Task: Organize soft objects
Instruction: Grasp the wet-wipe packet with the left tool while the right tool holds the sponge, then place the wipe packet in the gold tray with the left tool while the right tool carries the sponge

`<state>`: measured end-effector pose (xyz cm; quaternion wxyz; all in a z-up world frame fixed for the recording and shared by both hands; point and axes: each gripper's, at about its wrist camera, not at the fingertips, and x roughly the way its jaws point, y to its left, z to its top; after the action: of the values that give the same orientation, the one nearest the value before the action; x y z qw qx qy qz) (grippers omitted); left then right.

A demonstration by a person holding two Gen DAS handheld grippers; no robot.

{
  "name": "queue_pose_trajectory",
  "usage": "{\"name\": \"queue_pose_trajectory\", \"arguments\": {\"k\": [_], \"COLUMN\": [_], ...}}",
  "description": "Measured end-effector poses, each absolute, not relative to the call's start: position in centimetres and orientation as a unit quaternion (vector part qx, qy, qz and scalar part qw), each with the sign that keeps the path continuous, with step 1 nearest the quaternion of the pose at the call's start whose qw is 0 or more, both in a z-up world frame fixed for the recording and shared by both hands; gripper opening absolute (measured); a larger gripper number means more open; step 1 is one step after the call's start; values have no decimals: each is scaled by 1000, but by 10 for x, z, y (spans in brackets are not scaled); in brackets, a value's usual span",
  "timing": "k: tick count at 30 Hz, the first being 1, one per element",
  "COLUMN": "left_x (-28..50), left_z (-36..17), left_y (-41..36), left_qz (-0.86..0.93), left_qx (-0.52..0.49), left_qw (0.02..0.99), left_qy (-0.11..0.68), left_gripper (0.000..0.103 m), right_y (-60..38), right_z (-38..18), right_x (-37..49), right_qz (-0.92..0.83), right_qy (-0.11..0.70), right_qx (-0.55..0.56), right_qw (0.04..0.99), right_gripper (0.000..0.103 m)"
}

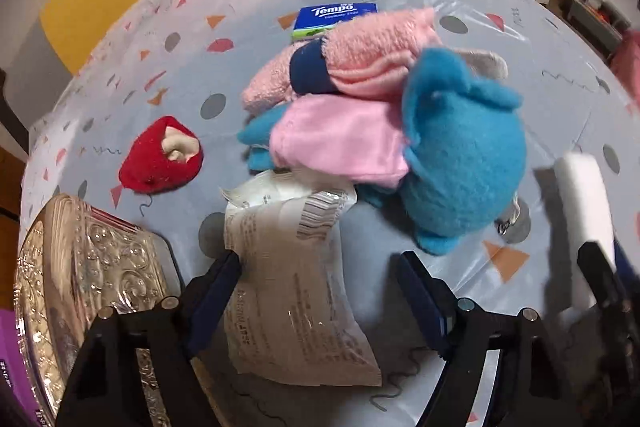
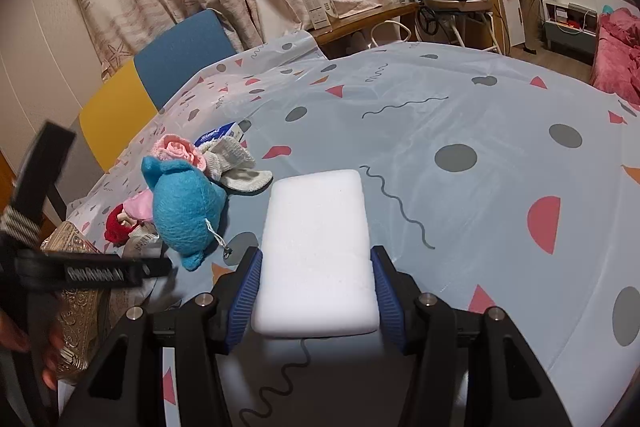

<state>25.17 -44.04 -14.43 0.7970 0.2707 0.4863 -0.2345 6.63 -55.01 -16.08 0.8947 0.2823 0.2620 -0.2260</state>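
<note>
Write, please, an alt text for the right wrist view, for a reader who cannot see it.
The right gripper holds a white sponge block between its blue jaws, above a table covered with a patterned grey tablecloth. To the left lie a blue plush toy, a pink knitted flower and a red-haired doll; the left gripper shows at the edge.

A: Where can a gripper pass?
B: Right half of the table (image 2: 500, 99) is bare cloth.
A: What blocks?
B: Toy pile (image 1: 400, 115), red doll (image 1: 160, 159), packet (image 1: 292, 279), embossed box (image 1: 80, 267) crowd the left.
</note>
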Motion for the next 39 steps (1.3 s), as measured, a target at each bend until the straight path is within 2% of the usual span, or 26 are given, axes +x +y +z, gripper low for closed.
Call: {"name": "queue_pose_trajectory", "arguments": {"k": [1,3,7,8,11,16,17,18,22,33,39], "left_x": [250,245,229,229,232,231,232,233,223,197,169], "left_z": [-143,-137,-124,-121,-117,-132,-136,-140,-139,-87,-39], "left_y": [-438,-432,-427,-425,-418,-425,-426,-426,-425,-383,-345], "left_qz": [-240,-260,-324,-314,-276,-263,-267,-272,-275,-313,-356], "left_qx": [262,237,206,205,206,217,206,199,204,124,92], "left_qw": [800,804,793,802,829,814,808,801,798,809,822], "left_qy": [483,479,473,465,440,470,483,495,497,481,436], "left_gripper": [79,64,63,64,91,91,87,73,60,59,59], "right_y": [-550,-550,-551,-551,-551,-551,-551,-551,-551,-549,-547], "right_z": [-161,-161,-161,-161,-161,-161,-161,-161,-161,-161,-161], "right_x": [66,67,66,66,66,66,66,66,66,68,71], "right_qz": [-226,-225,-225,-225,-224,-224,-224,-224,-225,-233,-239], "right_qy": [262,261,261,261,260,260,260,260,260,268,275], "right_qx": [283,283,284,284,285,285,285,285,284,272,263], "right_qw": [895,895,895,895,895,895,895,895,895,894,893], "right_gripper": [55,56,56,56,56,55,56,55,56,55,55]}}
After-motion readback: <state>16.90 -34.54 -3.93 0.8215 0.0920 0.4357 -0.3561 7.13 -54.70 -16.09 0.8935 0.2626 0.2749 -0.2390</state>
